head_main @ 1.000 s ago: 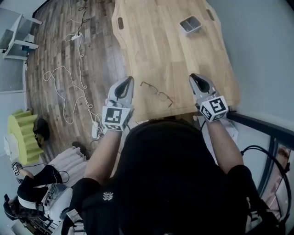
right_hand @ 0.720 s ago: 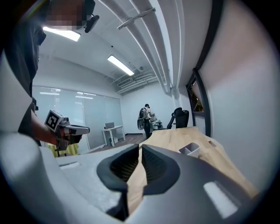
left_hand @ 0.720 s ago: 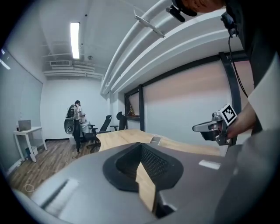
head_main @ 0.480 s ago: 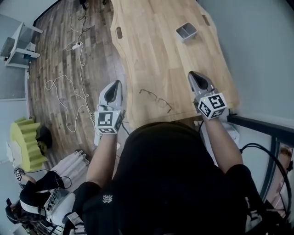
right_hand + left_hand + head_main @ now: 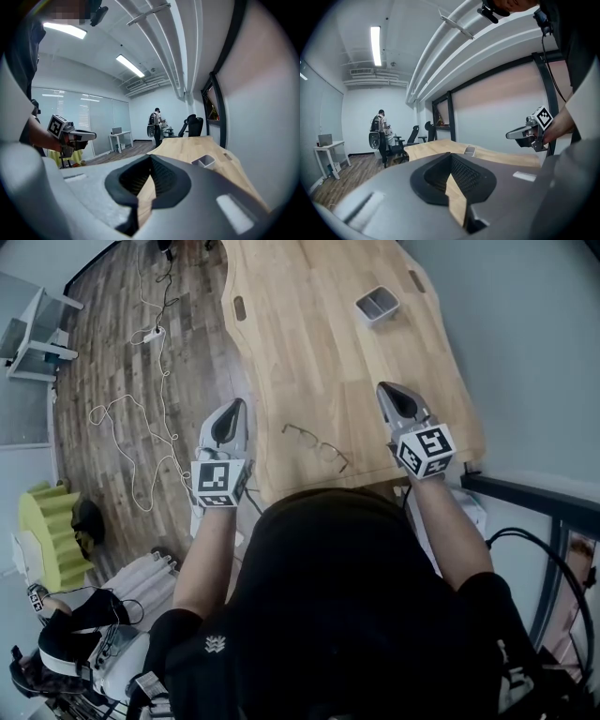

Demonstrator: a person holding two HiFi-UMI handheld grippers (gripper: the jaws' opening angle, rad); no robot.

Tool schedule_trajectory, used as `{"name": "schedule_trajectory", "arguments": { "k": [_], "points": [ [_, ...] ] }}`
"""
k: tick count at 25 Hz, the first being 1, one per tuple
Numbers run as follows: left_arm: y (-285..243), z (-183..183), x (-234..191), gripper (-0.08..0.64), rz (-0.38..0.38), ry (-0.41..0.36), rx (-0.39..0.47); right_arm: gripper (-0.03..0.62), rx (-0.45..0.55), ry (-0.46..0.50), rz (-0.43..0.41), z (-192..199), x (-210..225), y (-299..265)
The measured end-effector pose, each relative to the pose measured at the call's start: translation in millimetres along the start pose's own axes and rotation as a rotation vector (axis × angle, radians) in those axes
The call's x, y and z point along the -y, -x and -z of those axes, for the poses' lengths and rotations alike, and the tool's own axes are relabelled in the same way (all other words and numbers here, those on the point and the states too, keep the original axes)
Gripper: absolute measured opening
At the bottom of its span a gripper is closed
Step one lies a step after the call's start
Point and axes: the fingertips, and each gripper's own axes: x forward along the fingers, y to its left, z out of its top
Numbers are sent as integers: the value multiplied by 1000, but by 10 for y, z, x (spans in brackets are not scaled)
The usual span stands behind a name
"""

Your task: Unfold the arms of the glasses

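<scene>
The glasses (image 5: 317,446) lie on the wooden table (image 5: 309,343) close to its near edge, mid-frame, between the two grippers and touched by neither. The left gripper (image 5: 232,418) hangs just beyond the table's left edge and the right gripper (image 5: 394,401) over its right part, each with jaws closed together on nothing. The frame looks like thin wire, so probably light, springy, easily bent, and likely to skate on smooth wood. Whether the arms lie folded is hard to make out. I would pin the rim or bridge, then draw each arm out near its hinge.
</scene>
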Motion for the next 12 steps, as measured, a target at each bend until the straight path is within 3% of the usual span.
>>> {"name": "schedule_trajectory", "arguments": {
  "k": [12],
  "points": [
    [-74,34,-39,6,0,35,6,2,-4,15,-6,-52,-26,-64]
  ]
}}
